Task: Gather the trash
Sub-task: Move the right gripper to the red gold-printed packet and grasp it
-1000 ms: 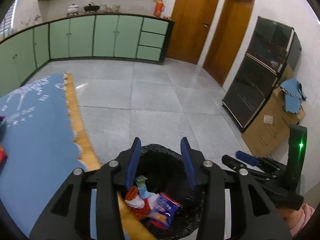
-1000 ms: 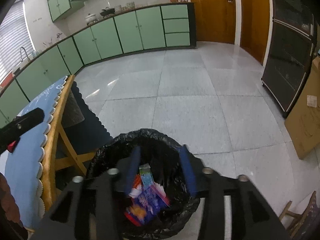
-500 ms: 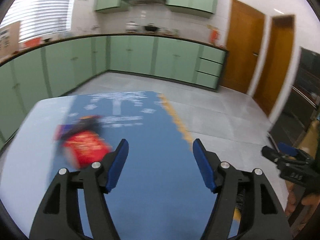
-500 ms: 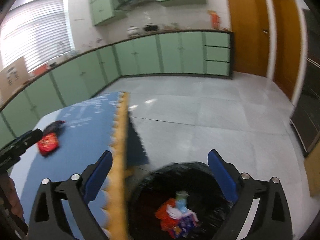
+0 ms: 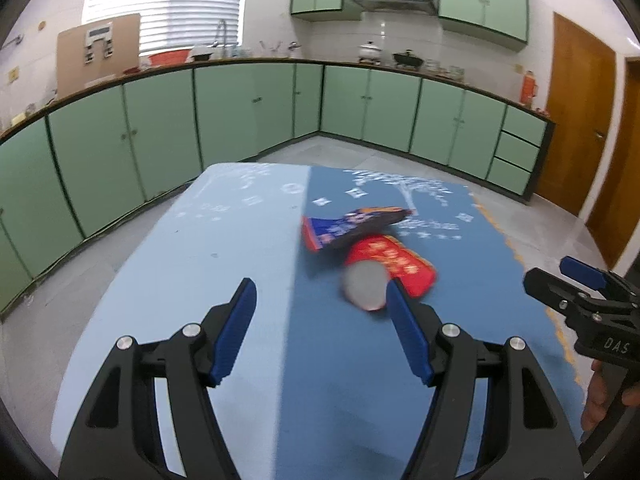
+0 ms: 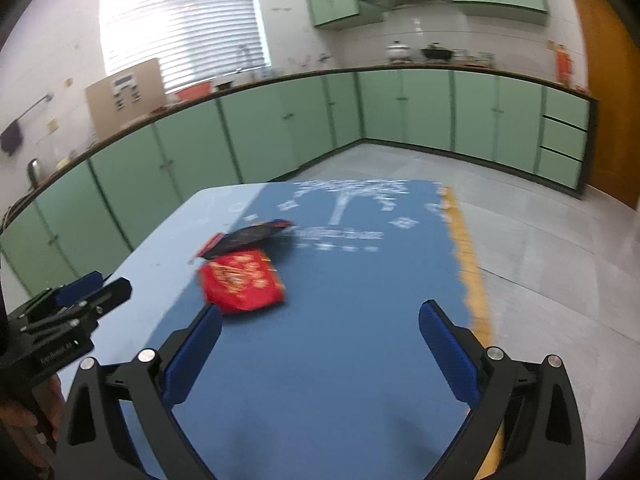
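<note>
A red snack bag point(image 5: 390, 266) lies on the blue tablecloth point(image 5: 340, 380), with a dark blue and red wrapper point(image 5: 352, 226) just behind it, touching. Both show in the right wrist view: the red bag point(image 6: 242, 282) and the dark wrapper point(image 6: 250, 236). My left gripper point(image 5: 320, 328) is open and empty, above the table just short of the red bag. My right gripper point(image 6: 320, 352) is open wide and empty, to the right of the bag. Each gripper shows at the edge of the other's view. The trash bin is out of view.
Green kitchen cabinets point(image 5: 240, 120) run along the back walls under a counter. Wooden doors point(image 5: 580, 128) stand at the right. The table's right edge with its yellow fringe point(image 6: 468, 264) drops to grey floor tiles point(image 6: 560, 260).
Both grippers have swung from above the black trash bin to over the table, and their jaws have opened wide. The bin has left view and the snack bags have come close.
</note>
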`<action>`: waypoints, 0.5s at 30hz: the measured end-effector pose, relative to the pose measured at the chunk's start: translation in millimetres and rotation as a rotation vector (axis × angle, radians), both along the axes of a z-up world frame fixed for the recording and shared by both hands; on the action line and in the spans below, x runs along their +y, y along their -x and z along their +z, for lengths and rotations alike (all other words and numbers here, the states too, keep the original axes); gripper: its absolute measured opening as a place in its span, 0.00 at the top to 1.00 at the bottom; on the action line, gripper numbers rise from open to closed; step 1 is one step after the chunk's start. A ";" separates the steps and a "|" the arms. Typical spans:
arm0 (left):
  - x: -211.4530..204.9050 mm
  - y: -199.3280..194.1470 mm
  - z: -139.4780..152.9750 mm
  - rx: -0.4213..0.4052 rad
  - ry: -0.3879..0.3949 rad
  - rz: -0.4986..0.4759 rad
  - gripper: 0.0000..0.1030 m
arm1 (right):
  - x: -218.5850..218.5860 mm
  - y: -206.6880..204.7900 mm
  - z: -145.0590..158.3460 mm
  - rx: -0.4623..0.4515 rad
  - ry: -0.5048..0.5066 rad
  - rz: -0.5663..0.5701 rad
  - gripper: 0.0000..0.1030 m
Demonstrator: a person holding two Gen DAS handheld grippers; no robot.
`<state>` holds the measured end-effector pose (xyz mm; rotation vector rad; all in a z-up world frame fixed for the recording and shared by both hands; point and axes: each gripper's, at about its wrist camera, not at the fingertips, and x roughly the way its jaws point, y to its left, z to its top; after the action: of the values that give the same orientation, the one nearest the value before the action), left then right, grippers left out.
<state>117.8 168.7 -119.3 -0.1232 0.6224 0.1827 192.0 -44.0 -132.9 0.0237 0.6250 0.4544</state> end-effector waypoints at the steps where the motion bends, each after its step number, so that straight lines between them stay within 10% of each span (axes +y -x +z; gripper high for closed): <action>1: 6.3 0.1 -1.2 0.002 0.005 0.009 0.36 | 10.0 -2.0 -1.4 0.001 0.006 0.013 0.06; 15: 51.4 -4.8 -17.0 0.029 0.051 0.083 0.36 | 87.2 -49.3 -44.3 0.088 0.084 0.189 0.06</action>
<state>122.6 220.1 -136.3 -0.1956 0.6514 0.2492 241.3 43.1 -177.2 -0.0963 0.7358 0.6121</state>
